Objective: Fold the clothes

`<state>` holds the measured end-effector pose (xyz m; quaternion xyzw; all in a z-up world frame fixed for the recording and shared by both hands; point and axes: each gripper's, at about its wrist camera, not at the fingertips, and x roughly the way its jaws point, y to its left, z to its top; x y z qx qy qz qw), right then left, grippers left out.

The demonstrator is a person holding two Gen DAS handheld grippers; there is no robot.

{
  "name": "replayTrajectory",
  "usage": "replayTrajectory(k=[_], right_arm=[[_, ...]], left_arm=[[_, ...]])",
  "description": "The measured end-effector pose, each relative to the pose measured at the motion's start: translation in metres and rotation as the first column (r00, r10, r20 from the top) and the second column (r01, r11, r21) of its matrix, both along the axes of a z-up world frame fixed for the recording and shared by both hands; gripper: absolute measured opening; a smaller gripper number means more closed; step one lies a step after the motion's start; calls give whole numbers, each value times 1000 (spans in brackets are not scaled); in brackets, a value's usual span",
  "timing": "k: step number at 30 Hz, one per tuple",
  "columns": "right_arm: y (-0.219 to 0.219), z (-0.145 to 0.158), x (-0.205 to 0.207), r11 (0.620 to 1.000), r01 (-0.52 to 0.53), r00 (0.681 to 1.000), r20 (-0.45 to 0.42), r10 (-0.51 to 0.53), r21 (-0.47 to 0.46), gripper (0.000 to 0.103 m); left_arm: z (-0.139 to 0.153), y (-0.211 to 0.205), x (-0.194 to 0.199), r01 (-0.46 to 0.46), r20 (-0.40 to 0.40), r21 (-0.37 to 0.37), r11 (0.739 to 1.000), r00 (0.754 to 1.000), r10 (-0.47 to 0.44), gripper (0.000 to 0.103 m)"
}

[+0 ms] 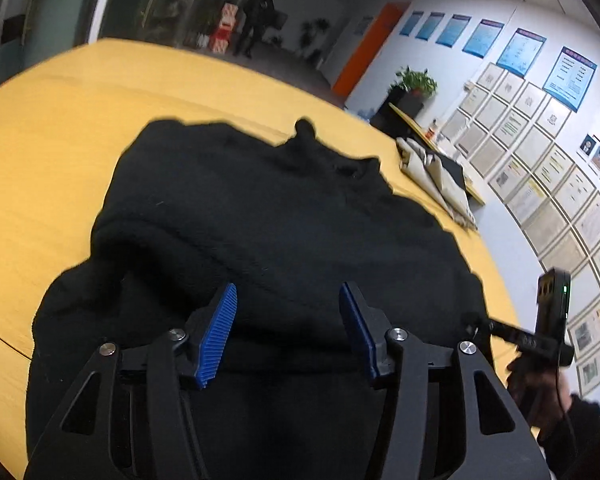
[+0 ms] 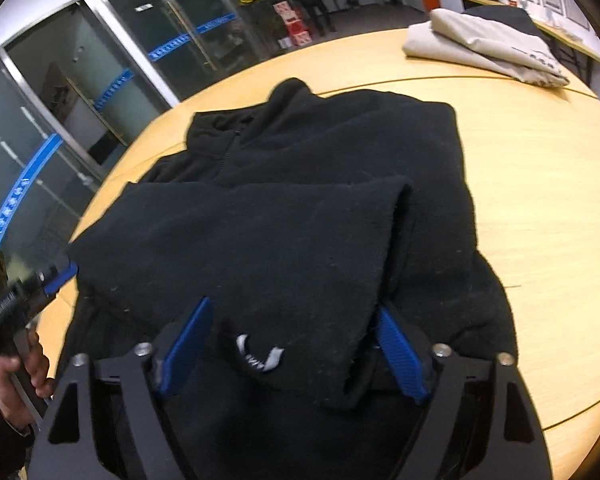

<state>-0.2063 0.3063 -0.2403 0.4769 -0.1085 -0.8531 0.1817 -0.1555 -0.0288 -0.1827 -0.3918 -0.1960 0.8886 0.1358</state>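
Note:
A black fleece jacket [image 1: 268, 216] lies on the yellow wooden table [image 1: 52, 128], collar at the far end, sleeves folded onto the body. My left gripper [image 1: 288, 328] is open just above its near edge, nothing between the blue pads. In the right wrist view the jacket [image 2: 300, 200] has a folded sleeve lying across it, with the cuff and a white label at the near end. My right gripper [image 2: 296, 344] is open with its blue pads on either side of that sleeve cuff [image 2: 284, 356]. The right gripper also shows in the left wrist view [image 1: 540, 336].
A folded beige garment [image 2: 480, 48] lies at the far right of the table; it also shows in the left wrist view [image 1: 436, 176]. The table edge [image 2: 580, 412] runs close on the right. Glass doors, a plant and a standing person are beyond the table.

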Motion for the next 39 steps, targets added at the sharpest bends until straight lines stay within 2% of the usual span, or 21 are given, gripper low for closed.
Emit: replayTrajectory(k=[1, 3, 5, 8, 10, 13, 16, 17, 20, 22, 25, 29, 31, 32, 33, 34, 35, 38, 39], right_arm=[[-1, 1, 0, 999, 7, 1000, 3, -7, 36, 40], [0, 17, 2, 999, 18, 1000, -22, -17, 50, 14], [2, 35, 4, 998, 30, 998, -50, -27, 57, 13], [-7, 83, 11, 997, 13, 986, -164, 0, 82, 11], [-9, 109, 6, 996, 38, 973, -229, -18, 81, 10], [2, 139, -7, 996, 83, 960, -271, -74, 21, 10], [-2, 164, -10, 998, 69, 947, -316, -64, 6, 8], [-3, 172, -7, 998, 66, 941, -333, -59, 9, 8], [0, 188, 1, 997, 73, 929, -365, -60, 21, 4], [8, 183, 1, 995, 97, 934, -348, -79, 37, 3], [16, 149, -2, 995, 87, 969, -237, -74, 44, 3], [8, 97, -4, 997, 39, 994, -103, -32, 72, 3], [2, 71, -5, 996, 15, 999, -38, -12, 85, 6], [-1, 58, -5, 996, 3, 1000, -6, -2, 90, 9], [0, 49, -7, 996, 12, 1000, 3, -12, 91, 22], [3, 43, -9, 996, 24, 1000, 13, -25, 85, 42], [7, 36, -12, 996, 37, 999, 24, -39, 77, 47], [11, 22, -18, 996, 43, 998, 40, -46, 73, 49], [10, 20, -19, 996, 34, 999, 35, -37, 87, 45]], left_arm=[[-4, -3, 0, 18, 2, 7, 1000, 1000, -18, 52], [-6, -4, 5, 49, -14, -3, 999, 999, -49, 52], [-11, -6, 7, 77, -19, -11, 997, 997, -77, 52], [-16, -9, 5, 124, -13, -14, 992, 992, -124, 52], [-16, -10, 4, 153, -13, -20, 988, 988, -153, 52], [-20, -11, 0, 190, -1, -33, 981, 982, -190, 52], [-28, -17, -8, 156, 29, -20, 988, 987, -156, 52], [-32, -25, -14, 126, 48, 13, 992, 991, -126, 47], [-32, -49, -21, 11, 55, 24, 1000, 998, -13, 36], [-28, -66, -20, -49, 34, 23, 999, 998, 48, 36], [-28, -87, -15, -98, 48, -16, 995, 994, 99, 36], [-29, -89, 1, -67, 46, -62, 996, 996, 70, 40], [-21, -84, 8, -35, 14, -81, 996, 999, 36, 44], [-17, -82, 12, -21, -2, -90, 996, 1000, 21, 46], [-12, -81, 15, -15, -19, -97, 995, 1000, 13, 48], [-7, -80, 18, -10, -37, -103, 995, 999, 6, 51], [-3, -79, 19, -3, -49, -99, 995, 999, -1, 51], [14, -72, 21, 70, -96, -84, 994, 992, -78, 51], [23, -67, 23, 105, -126, -91, 990, 985, -116, 51]])
